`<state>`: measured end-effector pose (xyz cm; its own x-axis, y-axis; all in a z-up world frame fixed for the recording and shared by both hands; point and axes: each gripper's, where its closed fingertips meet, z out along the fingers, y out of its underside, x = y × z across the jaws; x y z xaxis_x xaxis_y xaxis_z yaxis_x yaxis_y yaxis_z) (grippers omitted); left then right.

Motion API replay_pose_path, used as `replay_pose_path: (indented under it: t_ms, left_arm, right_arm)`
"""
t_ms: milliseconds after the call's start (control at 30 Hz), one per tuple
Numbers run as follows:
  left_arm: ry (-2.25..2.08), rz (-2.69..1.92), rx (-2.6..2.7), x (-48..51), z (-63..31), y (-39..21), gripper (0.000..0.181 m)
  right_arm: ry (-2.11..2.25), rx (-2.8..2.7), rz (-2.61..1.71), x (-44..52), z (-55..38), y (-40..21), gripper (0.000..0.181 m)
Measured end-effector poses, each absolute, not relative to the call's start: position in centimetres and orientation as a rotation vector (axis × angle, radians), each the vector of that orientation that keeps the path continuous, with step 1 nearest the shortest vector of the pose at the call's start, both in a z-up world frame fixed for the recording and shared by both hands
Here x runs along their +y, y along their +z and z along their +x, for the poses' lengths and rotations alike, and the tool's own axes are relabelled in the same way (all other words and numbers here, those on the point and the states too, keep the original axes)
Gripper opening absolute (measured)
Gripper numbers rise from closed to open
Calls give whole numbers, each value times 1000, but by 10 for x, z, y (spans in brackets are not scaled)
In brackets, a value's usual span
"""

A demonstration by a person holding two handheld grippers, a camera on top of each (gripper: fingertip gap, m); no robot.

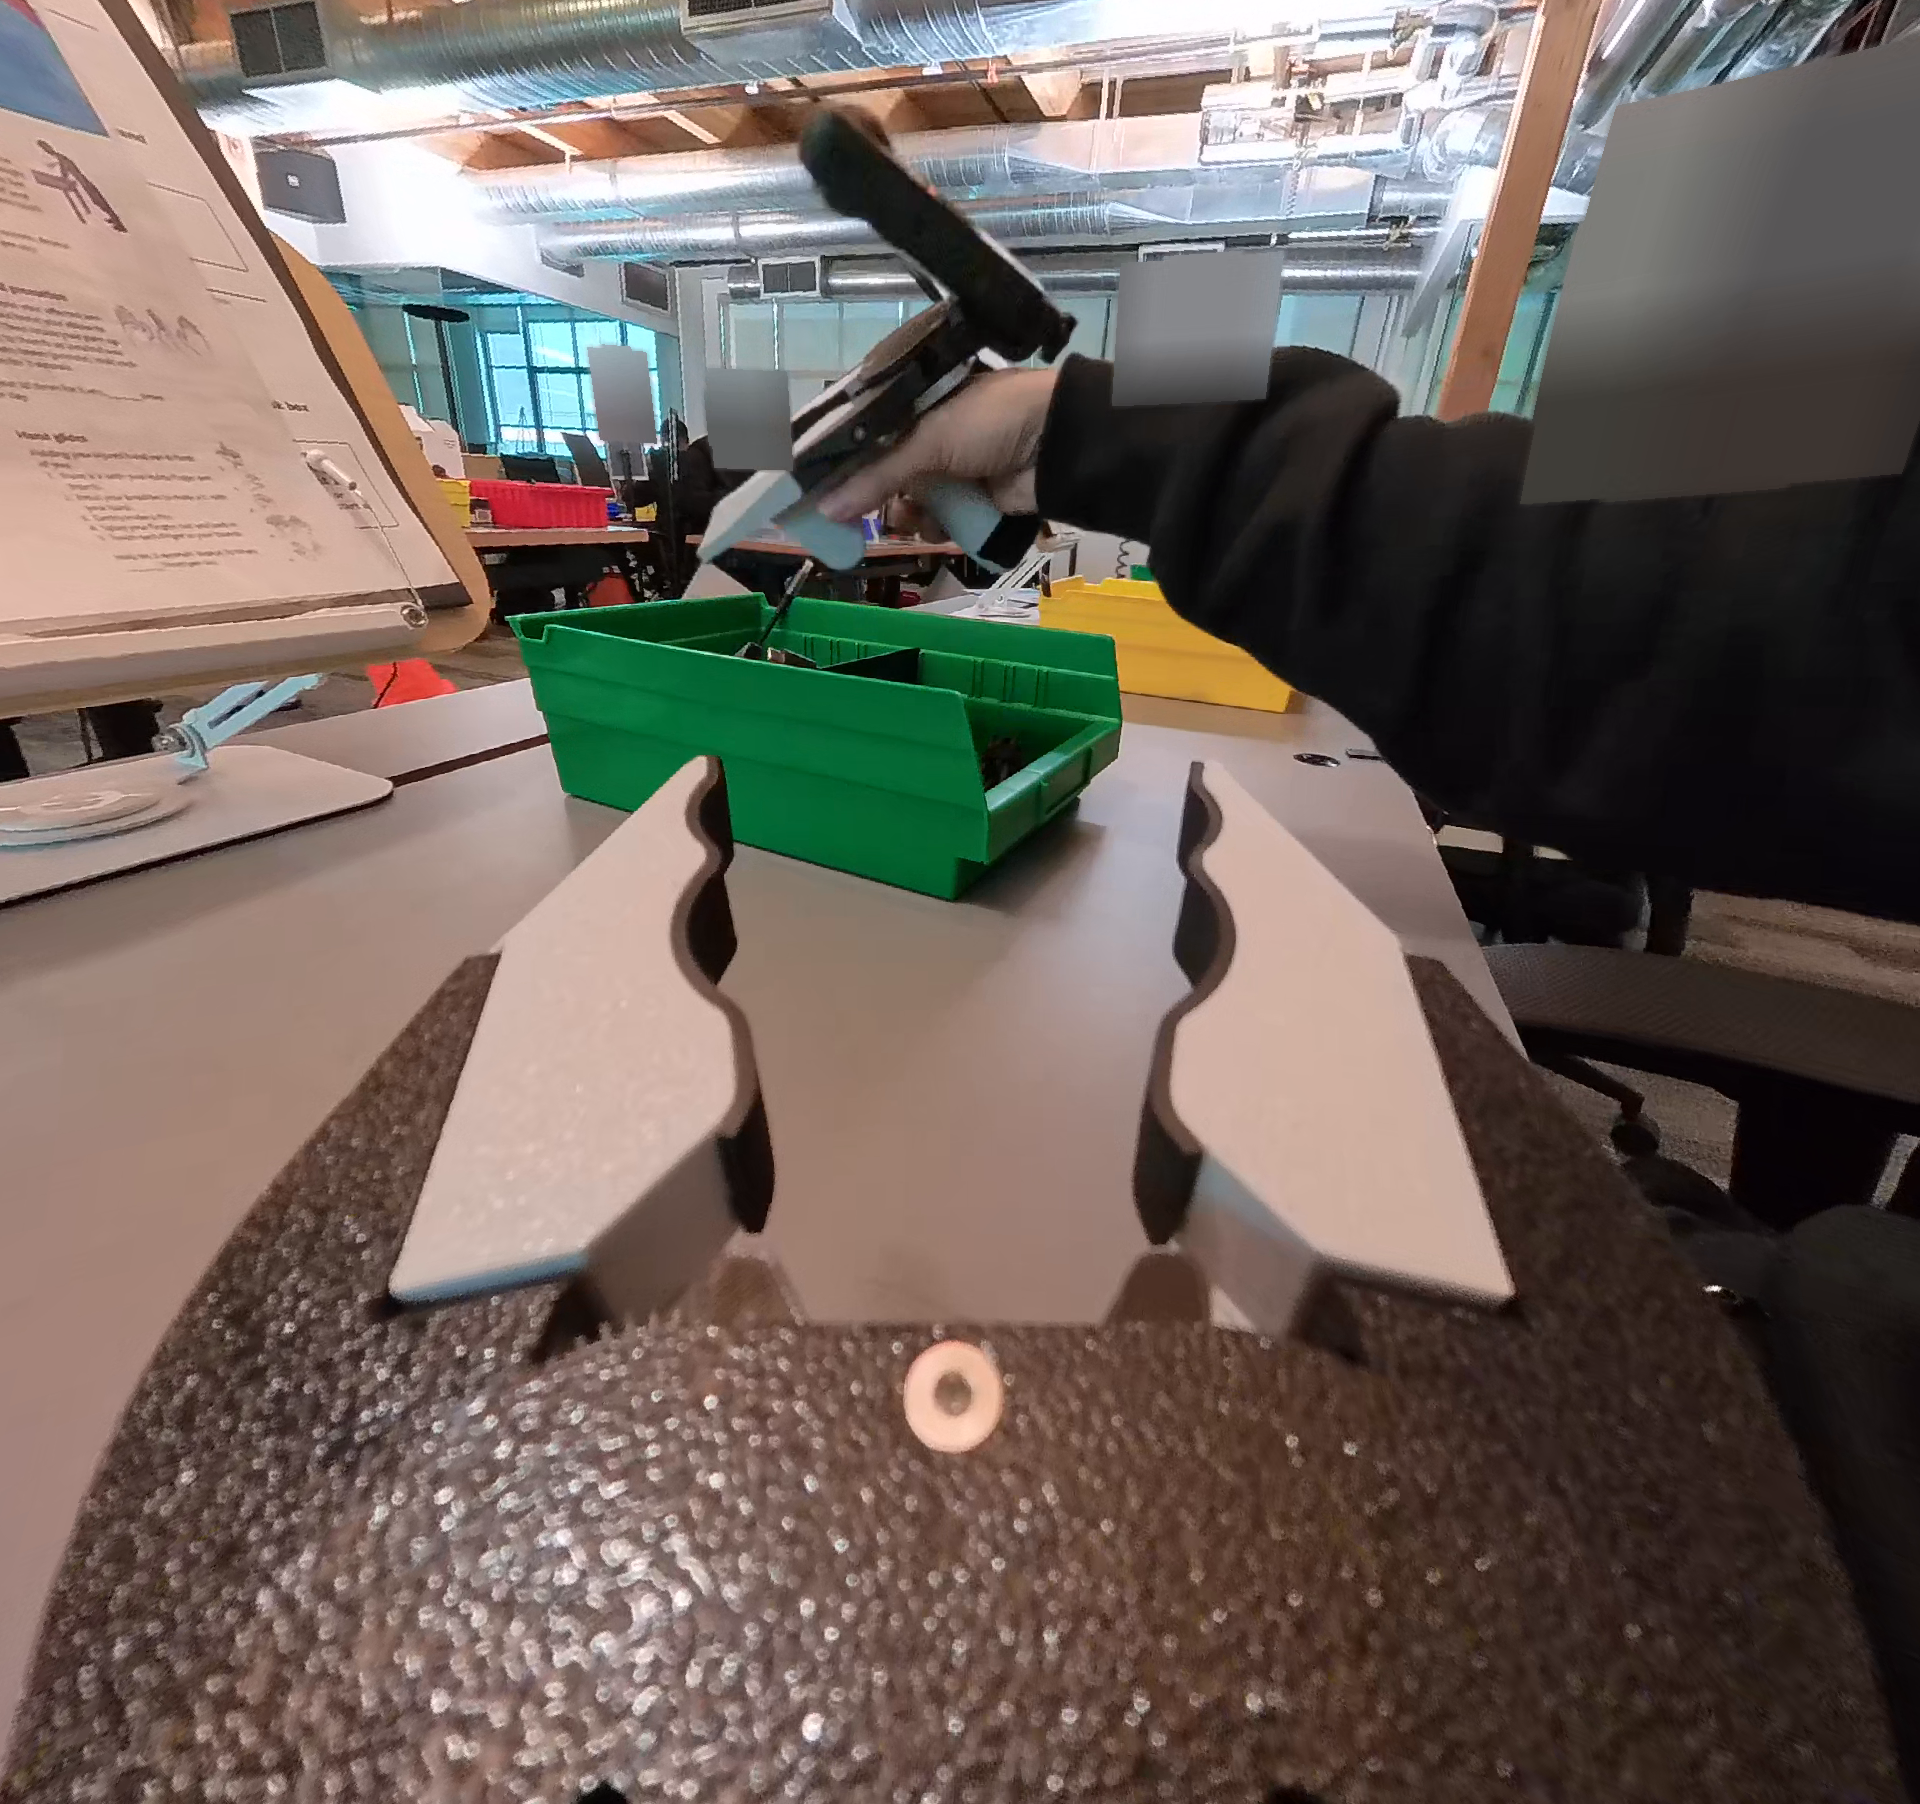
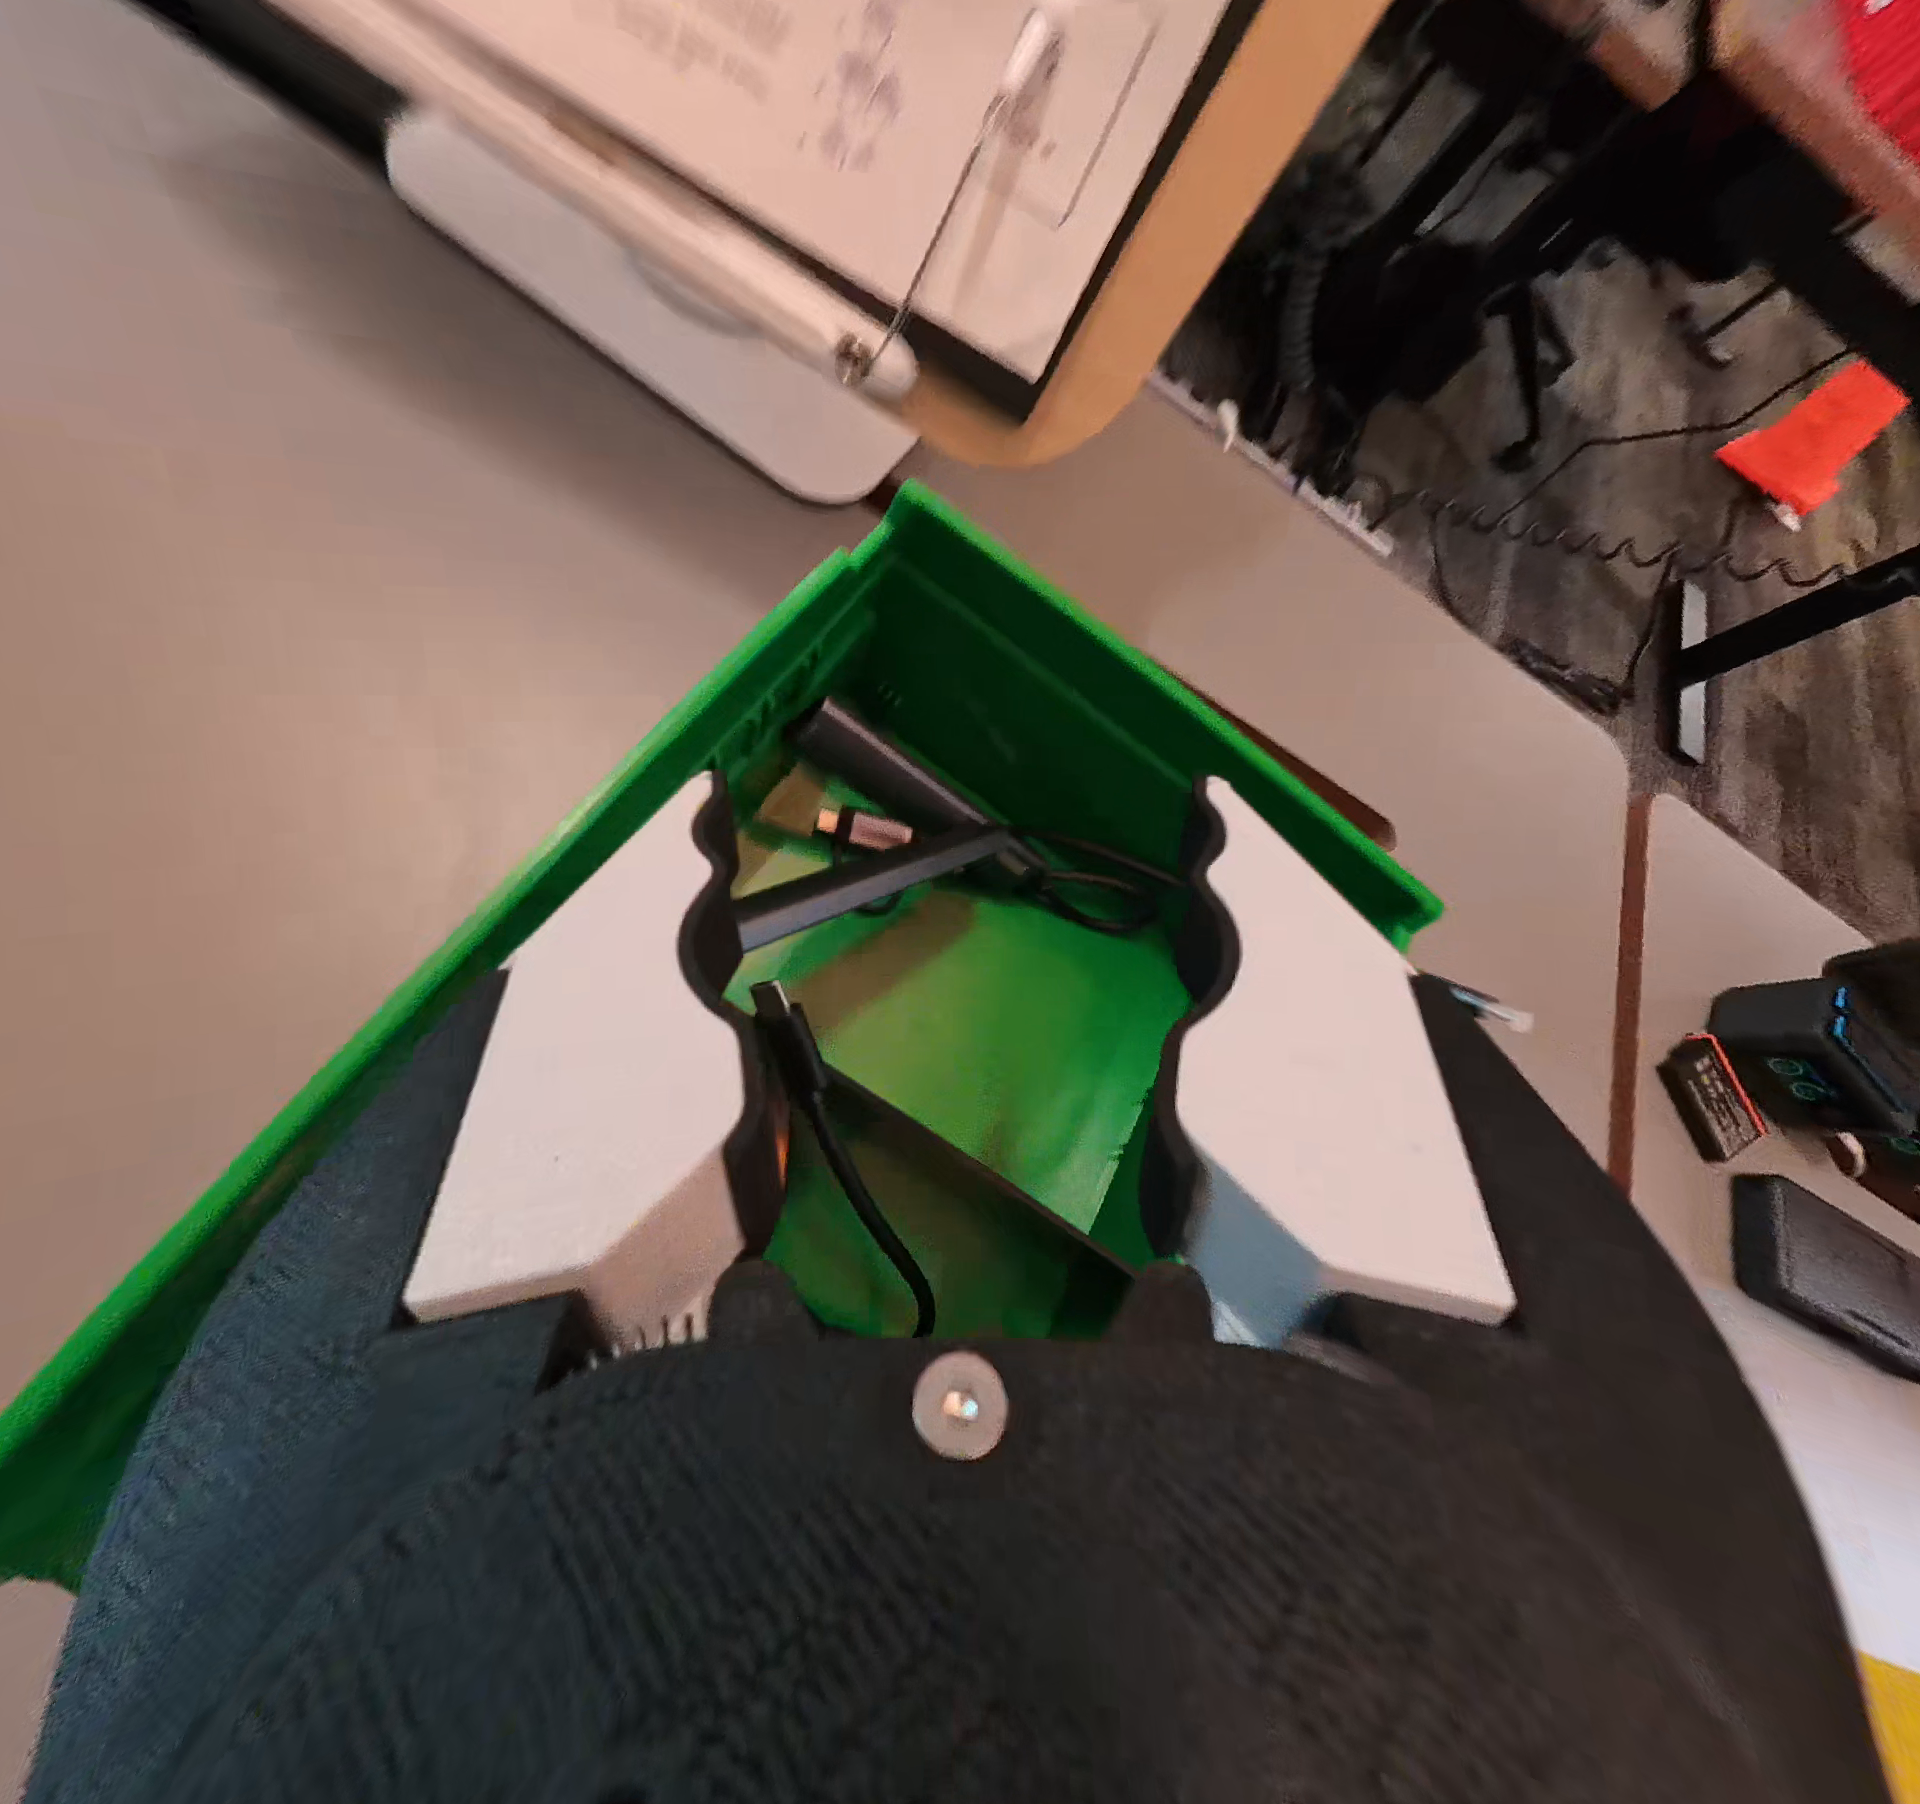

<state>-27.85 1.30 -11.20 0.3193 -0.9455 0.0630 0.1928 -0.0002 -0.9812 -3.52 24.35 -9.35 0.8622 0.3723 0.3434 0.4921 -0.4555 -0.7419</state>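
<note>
Grey tabletop (image 1: 260, 1027) carries a green bin (image 1: 831, 767). Above it the right gripper (image 2: 961, 923), jaws wide, has a black cable (image 2: 831, 1131) against its left finger. Left gripper (image 1: 956, 923) hangs nearby, open and empty. Only its view shows the yellow bin (image 1: 1174, 642).

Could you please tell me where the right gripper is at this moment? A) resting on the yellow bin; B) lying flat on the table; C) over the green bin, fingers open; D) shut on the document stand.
C: the right gripper hangs with open fingers above the green bin, whose cables show between them.
</note>
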Motion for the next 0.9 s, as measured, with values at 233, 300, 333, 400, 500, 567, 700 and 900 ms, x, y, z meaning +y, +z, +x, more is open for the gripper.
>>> replay_pose_path:
  t_ms: [233, 300, 333, 400, 500, 567, 700, 900]
  left_arm:
    - [-1050, -1236, 834, 12, -276, -114, 84]
    - [-1047, -1243, 842, 11, -275, -115, 84]
    - [-1041, -1250, 847, 11, -274, -116, 84]
    - [-1029, -1276, 863, 11, -272, -119, 84]
    - [-985, -1327, 890, 12, -267, -126, 82]
    - [-944, -1364, 907, 12, -263, -130, 82]
    - [-875, -1542, 842, 18, -243, -142, 79]
    - [-708, -1708, 832, 34, -162, -152, 87]
  right_arm:
    - [-146, -541, -1998, 213, -20, -78, 81]
    - [-144, -543, -1965, 200, -19, -80, 78]
    - [-141, -538, -1952, 193, -17, -82, 78]
    - [-146, -497, -1925, 177, -9, -83, 77]
    - [-180, -379, -1883, 149, 22, -82, 72]
    - [-181, -295, -1846, 130, 43, -81, 71]
    - [-219, -280, -1801, 95, 73, -87, 72]
    - [-180, -225, -1771, 73, 97, -87, 75]
